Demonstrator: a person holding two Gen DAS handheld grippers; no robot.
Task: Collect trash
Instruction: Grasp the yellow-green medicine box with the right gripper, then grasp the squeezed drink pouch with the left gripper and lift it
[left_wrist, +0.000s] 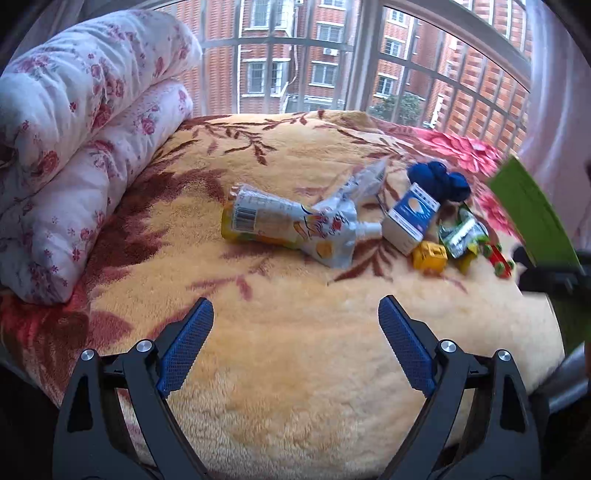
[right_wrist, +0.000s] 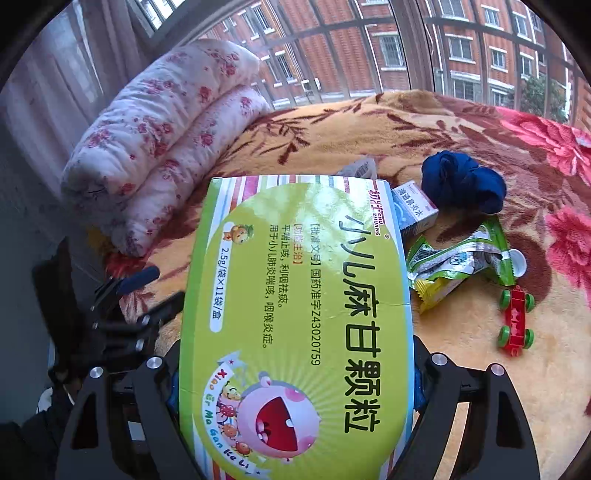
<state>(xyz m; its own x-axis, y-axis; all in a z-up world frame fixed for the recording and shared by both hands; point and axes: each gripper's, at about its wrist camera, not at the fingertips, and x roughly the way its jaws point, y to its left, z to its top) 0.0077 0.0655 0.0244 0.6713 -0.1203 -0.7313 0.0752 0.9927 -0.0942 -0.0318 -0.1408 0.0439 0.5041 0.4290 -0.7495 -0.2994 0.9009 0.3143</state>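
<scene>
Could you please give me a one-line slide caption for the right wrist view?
Right gripper holds a green medicine box above the blanket, beside crumpled wrappers and a toy car.

Daylight through a barred window (left_wrist: 295, 55) falls on a floral-blanketed bed (left_wrist: 295, 350).

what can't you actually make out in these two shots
- Right wrist view: the green medicine box held in the right gripper hides the drink pouch and most of the white-and-blue carton.
- Left wrist view: that box is motion-blurred and cut by the right edge; its print is unreadable.
- Neither view shows any trash bin.
- Left wrist view: the toy car is small and blurred.
</scene>
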